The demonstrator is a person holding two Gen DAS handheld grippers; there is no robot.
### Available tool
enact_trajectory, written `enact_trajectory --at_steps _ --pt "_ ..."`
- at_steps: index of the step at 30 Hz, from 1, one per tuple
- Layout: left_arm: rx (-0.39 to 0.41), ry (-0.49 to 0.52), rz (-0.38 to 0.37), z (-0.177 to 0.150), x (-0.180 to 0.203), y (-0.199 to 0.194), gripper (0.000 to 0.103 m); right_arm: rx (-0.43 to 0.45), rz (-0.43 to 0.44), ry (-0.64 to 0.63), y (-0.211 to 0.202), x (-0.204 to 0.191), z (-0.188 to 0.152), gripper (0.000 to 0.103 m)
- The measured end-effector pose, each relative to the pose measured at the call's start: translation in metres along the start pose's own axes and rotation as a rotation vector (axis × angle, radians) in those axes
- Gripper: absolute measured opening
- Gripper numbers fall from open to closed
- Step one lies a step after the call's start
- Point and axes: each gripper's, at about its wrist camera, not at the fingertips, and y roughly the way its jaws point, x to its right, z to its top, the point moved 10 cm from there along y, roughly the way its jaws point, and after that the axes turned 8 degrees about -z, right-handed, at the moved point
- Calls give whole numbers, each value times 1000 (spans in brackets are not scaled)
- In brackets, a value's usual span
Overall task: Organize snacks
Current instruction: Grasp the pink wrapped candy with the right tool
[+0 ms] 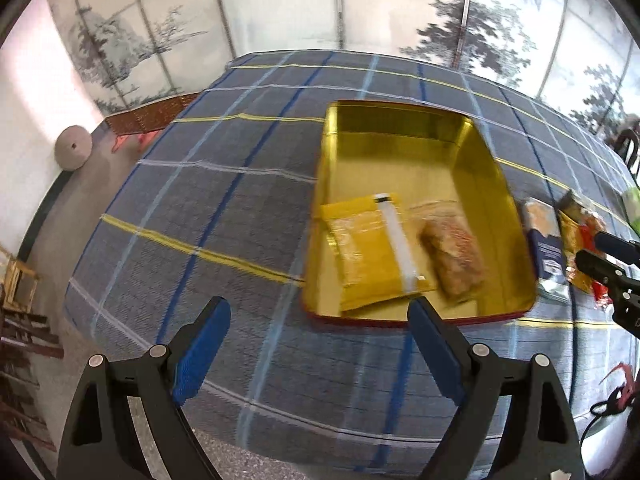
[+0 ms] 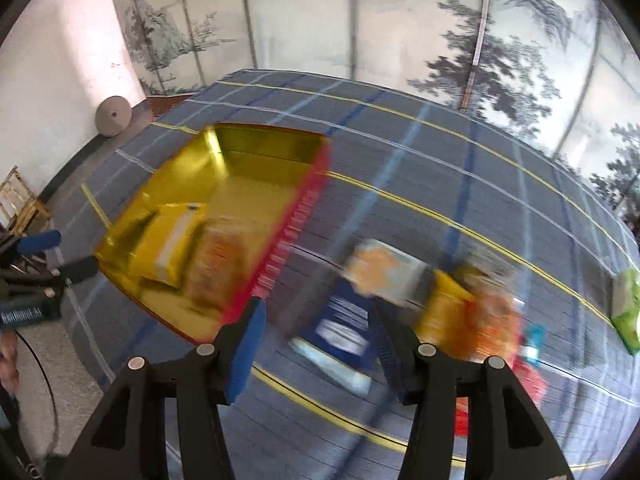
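A gold tin (image 1: 392, 168) with a red outer wall sits on the plaid table. In its near end lie a yellow packet (image 1: 360, 252) and a clear packet of brown snack (image 1: 456, 256). My left gripper (image 1: 318, 308) hangs open and empty over the tin's near rim. Right of the tin lie a blue packet (image 1: 548, 256) and a yellow-orange packet (image 1: 572, 232). The right wrist view is blurred: the tin (image 2: 260, 184) is at the left. My right gripper (image 2: 320, 308) is open above the blue packet (image 2: 344, 320), not holding it. The yellow-orange packet (image 2: 472, 312) lies to the right.
A green packet (image 2: 626, 312) lies at the table's far right edge. A blue and grey plaid cloth (image 1: 240, 200) covers the table. A round stone disc (image 1: 74, 148) leans on the left wall, with a wooden chair (image 2: 20, 204) nearby. A painted screen (image 1: 280, 8) stands behind.
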Motion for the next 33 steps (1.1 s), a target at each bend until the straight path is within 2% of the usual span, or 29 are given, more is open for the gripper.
enact_trajectory --at_steps 8,14,26,33 --pt "-10 75 -51 5 49 6 88 -32 -131 43 -2 106 -38 54" --pt "-19 123 -78 5 79 8 88 -83 -135 75 8 153 -63 54" --pt "-48 156 -71 -4 104 10 88 -138 12 -82 40 150 -71 54" --pt "-52 167 -63 -5 113 8 88 -145 80 -114 45 146 -68 54"
